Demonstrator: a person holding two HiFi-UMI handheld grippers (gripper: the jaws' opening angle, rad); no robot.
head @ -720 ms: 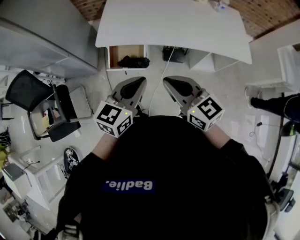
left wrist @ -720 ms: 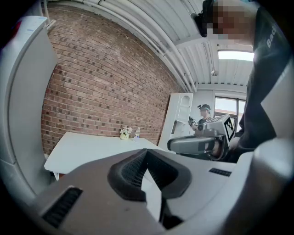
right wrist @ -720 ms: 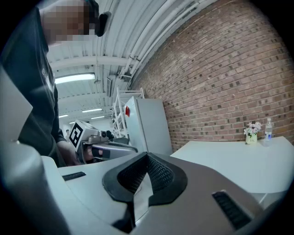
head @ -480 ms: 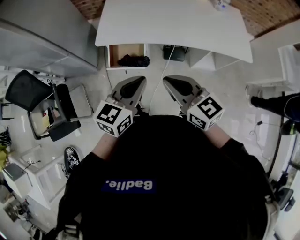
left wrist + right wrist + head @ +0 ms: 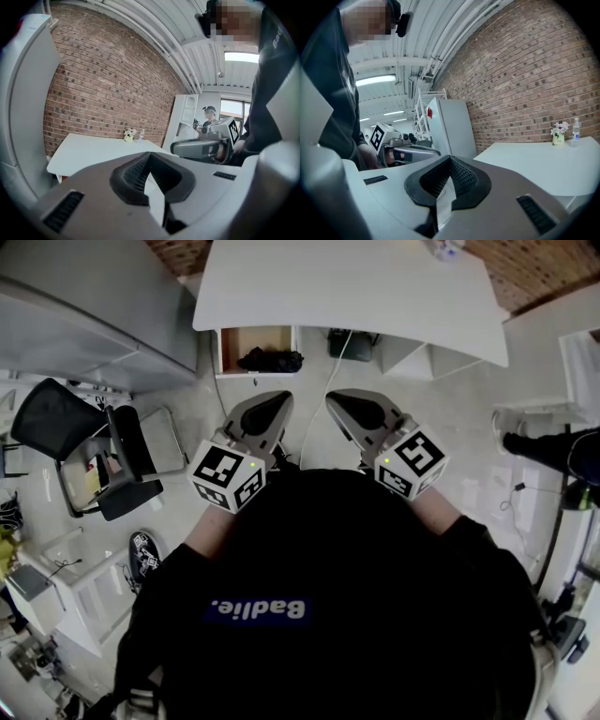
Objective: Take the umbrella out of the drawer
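Two claws are out in front of us, level with each other and tipped slightly down toward the floor. The left claw [image 5: 279, 399] has its jaws pressed together with nothing between them, and its own view shows the dark ribbed pads [image 5: 136, 176] meeting at the tip. The right claw [image 5: 334, 399] is closed in the same way and is just as empty. Both sit well short of the drawer [image 5: 246, 337], which stands pulled open under the left part of the white surface [image 5: 347, 287], its wooden inside showing. The umbrella [image 5: 270, 361], a dark bundle, lies in the drawer toward its right side, and neither claw touches it. A white cable [image 5: 322, 399] runs down the floor between the two claws, up to a black box [image 5: 352, 345] tucked under the surface. On top of the surface, near the brick wall [image 5: 534, 79], we see a small pot of flowers [image 5: 558, 133] with a bottle [image 5: 576, 129] just beside it. A black chair [image 5: 75, 442] stands off to our left.
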